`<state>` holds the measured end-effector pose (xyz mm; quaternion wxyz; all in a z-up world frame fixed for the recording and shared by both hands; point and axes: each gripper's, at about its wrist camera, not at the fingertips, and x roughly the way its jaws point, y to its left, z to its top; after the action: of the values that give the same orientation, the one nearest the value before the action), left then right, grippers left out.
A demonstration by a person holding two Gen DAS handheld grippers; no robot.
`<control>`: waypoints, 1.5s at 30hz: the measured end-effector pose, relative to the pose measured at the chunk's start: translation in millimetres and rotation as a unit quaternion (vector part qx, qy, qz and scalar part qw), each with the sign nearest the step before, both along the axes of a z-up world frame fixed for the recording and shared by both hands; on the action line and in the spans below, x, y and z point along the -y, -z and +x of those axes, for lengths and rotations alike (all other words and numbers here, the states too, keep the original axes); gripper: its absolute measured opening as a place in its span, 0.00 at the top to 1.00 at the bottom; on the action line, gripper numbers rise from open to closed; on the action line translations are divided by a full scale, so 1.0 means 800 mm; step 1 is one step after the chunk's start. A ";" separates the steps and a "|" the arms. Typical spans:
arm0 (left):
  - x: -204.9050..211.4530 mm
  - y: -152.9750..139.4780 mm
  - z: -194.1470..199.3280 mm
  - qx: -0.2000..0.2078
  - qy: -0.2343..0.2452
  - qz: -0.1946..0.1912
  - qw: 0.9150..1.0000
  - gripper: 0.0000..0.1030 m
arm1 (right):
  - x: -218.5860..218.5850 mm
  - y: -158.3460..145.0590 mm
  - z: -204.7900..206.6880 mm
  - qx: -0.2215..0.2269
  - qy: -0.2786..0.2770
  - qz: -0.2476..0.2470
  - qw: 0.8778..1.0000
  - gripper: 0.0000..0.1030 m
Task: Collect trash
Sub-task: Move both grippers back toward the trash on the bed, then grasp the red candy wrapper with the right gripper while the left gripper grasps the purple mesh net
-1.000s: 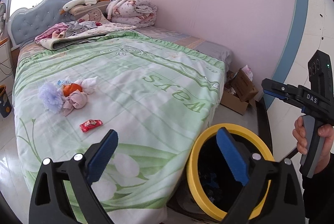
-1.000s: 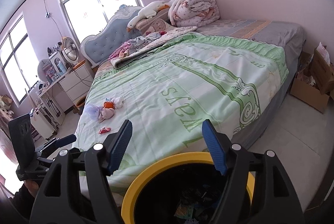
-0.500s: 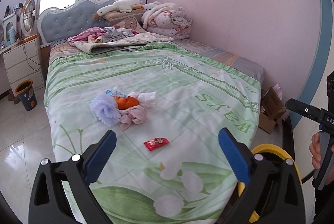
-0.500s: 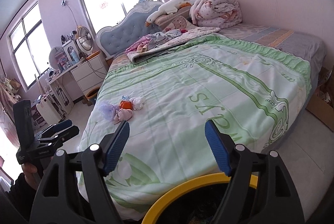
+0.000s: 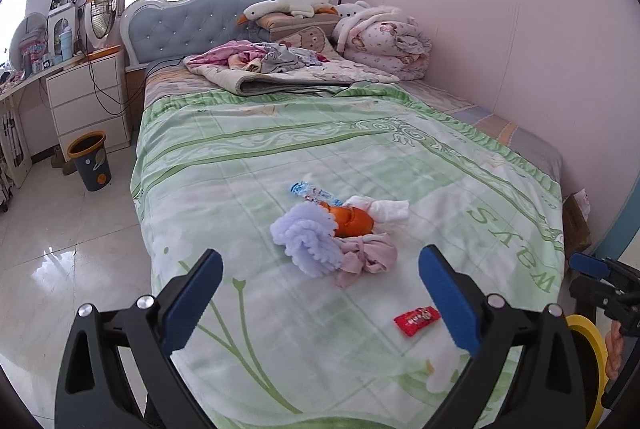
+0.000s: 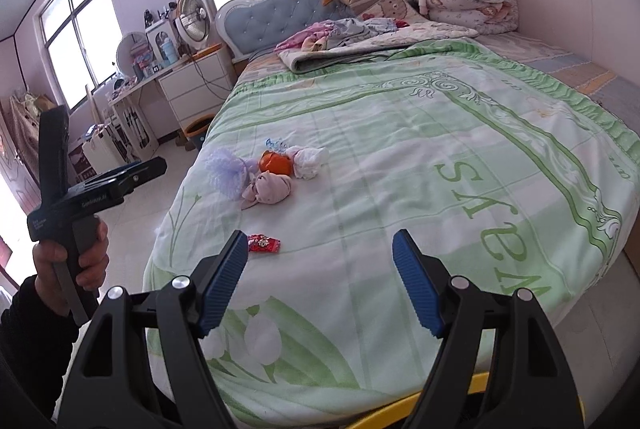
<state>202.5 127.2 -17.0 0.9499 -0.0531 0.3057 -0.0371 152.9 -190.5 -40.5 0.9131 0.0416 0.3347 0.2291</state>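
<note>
A red snack wrapper lies on the green bedspread near the foot of the bed; it also shows in the right wrist view. Farther up lies a heap: an orange peel, a blue-white wrapper, a lilac fluffy piece, pink cloth and white cloth. A yellow-rimmed bin stands at the bed's foot; its rim also shows in the right wrist view. My left gripper is open and empty above the bed end. My right gripper is open and empty, above the bin.
A folded quilt, clothes and a plush goose lie at the headboard. A white nightstand and a small dark bin stand left of the bed. A cardboard box stands by the right wall.
Both grippers have swung up and left, from over the yellow bin to facing the bedspread. The heap and red wrapper now sit closer and more central. Both stay open.
</note>
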 end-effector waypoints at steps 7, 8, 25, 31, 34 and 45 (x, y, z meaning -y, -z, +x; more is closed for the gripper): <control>-0.022 0.030 0.037 -0.023 -0.015 -0.006 1.000 0.08 | -0.057 0.031 0.030 -0.021 -0.041 -0.032 0.998 0.31; -0.024 0.035 0.043 -0.027 -0.018 -0.007 0.999 0.08 | -0.063 0.034 0.033 -0.022 -0.046 -0.038 0.998 0.31; -0.038 0.062 0.117 -0.043 -0.028 -0.022 0.998 0.08 | -0.160 0.085 0.079 -0.030 -0.110 -0.118 0.986 0.31; -0.026 0.074 0.133 -0.050 -0.008 -0.023 0.998 0.08 | -0.178 0.101 0.095 -0.036 -0.117 -0.135 0.983 0.32; -0.025 0.081 0.142 -0.053 0.001 -0.028 0.998 0.10 | -0.183 0.110 0.103 -0.046 -0.118 -0.137 0.982 0.36; -0.026 0.096 0.148 -0.052 0.032 -0.069 0.996 0.46 | -0.180 0.123 0.111 -0.046 -0.112 -0.144 0.982 0.59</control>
<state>320.5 147.7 -94.0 0.9251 -0.1108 0.3531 -0.0857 241.5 -46.3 -139.3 0.8619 -0.1177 0.4083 0.2769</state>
